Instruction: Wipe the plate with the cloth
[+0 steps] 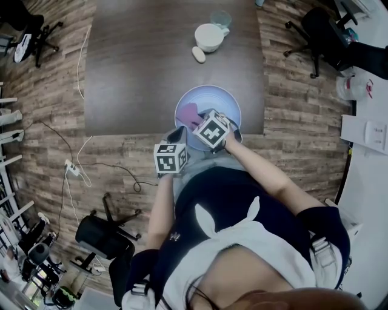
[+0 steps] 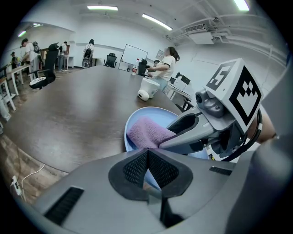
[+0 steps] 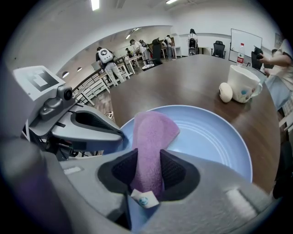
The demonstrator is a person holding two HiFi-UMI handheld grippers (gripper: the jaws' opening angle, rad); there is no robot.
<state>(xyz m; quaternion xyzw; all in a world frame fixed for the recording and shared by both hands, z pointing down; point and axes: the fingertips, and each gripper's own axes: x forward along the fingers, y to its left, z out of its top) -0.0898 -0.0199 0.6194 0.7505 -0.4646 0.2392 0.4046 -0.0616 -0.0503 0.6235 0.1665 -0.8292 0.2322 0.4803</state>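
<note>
A light blue plate (image 1: 227, 104) (image 2: 154, 113) (image 3: 213, 137) sits at the near edge of the dark table (image 1: 139, 72). A folded purple cloth (image 1: 189, 113) (image 2: 145, 131) (image 3: 155, 130) lies on the plate's left part. My right gripper (image 1: 197, 125) (image 3: 149, 171) (image 2: 163, 141) is shut on the cloth's near end, pointing steeply down onto the plate. My left gripper (image 1: 177, 135) (image 2: 147, 170) (image 3: 118, 135) is shut on the plate's near left rim, close beside the right one.
A white mug (image 1: 210, 36) (image 3: 241, 82) and a small white egg-shaped object (image 1: 199, 54) (image 3: 225, 92) stand at the table's far side, with a clear glass (image 1: 220, 18) behind them. Office chairs and cables lie on the wooden floor around the table.
</note>
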